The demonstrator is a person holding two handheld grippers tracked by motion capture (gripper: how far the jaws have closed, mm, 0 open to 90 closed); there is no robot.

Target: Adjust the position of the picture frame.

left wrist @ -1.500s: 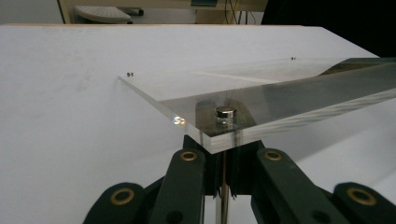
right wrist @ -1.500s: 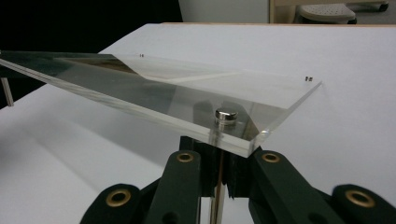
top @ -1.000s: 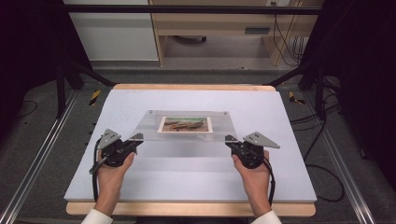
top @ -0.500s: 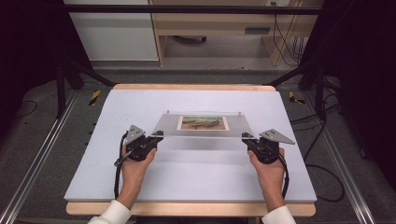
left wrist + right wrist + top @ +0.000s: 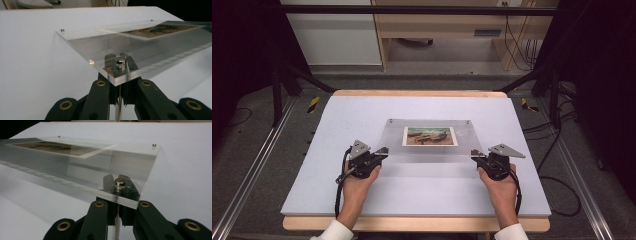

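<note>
Clear picture frame held at both near corners over the bench

With the left gripper (image 5: 383, 150) clamped on the near-left corner post and the right gripper (image 5: 474, 153) on the near-right one, the acrylic frame (image 5: 430, 150) appears gripped and carried, its near edge off the white bench (image 5: 422, 195); setting it down seemingly remains. Each steel standoff (image 5: 120, 63) sits between closed jaws, the frame stretching toward 12 o'clock, its picture (image 5: 430, 136) mid-panel.
</note>
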